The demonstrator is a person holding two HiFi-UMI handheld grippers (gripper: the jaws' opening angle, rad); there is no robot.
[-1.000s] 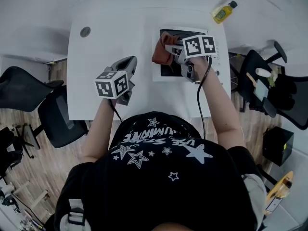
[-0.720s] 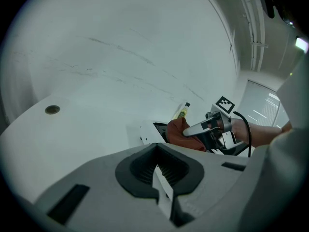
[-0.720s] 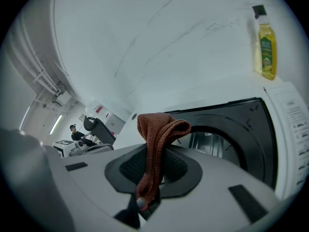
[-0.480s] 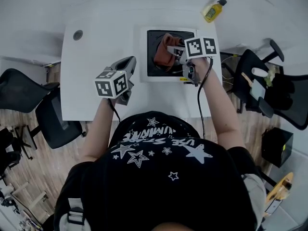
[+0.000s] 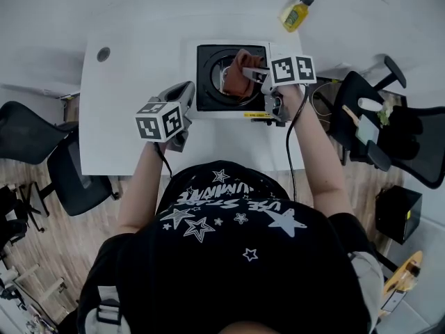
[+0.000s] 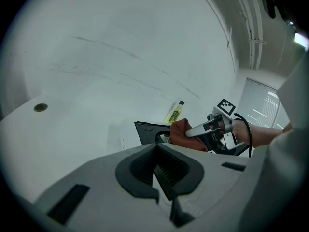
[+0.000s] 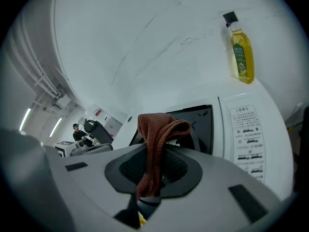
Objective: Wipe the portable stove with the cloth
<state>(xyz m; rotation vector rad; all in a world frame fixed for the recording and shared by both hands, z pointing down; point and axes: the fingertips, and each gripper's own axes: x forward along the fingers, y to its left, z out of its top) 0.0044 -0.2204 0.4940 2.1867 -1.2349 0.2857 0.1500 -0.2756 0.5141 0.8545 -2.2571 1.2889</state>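
The portable stove (image 5: 208, 82) sits on the white table (image 5: 125, 110), its black top and round burner showing. My right gripper (image 5: 256, 74) is over the right part of the burner, shut on the reddish-brown cloth (image 5: 240, 75). In the right gripper view the cloth (image 7: 157, 139) hangs folded out of the jaws, with the stove (image 7: 200, 120) just beyond. My left gripper (image 5: 185, 96) hovers above the table left of the stove, shut and holding nothing. The left gripper view shows its closed jaws, the stove (image 6: 147, 132), the cloth (image 6: 186, 132) and the right gripper (image 6: 205, 128).
A yellow oil bottle (image 5: 295, 14) lies on the table behind the stove, seen upright as the bottle (image 7: 241, 52) in the right gripper view. A round cable hole (image 5: 103, 53) marks the table's far left. Black chairs stand left (image 5: 42, 152) and right (image 5: 375, 117).
The right gripper has carried the cloth across the stove top from its left part toward the right of the burner. The head camera shifted. The left gripper stayed put.
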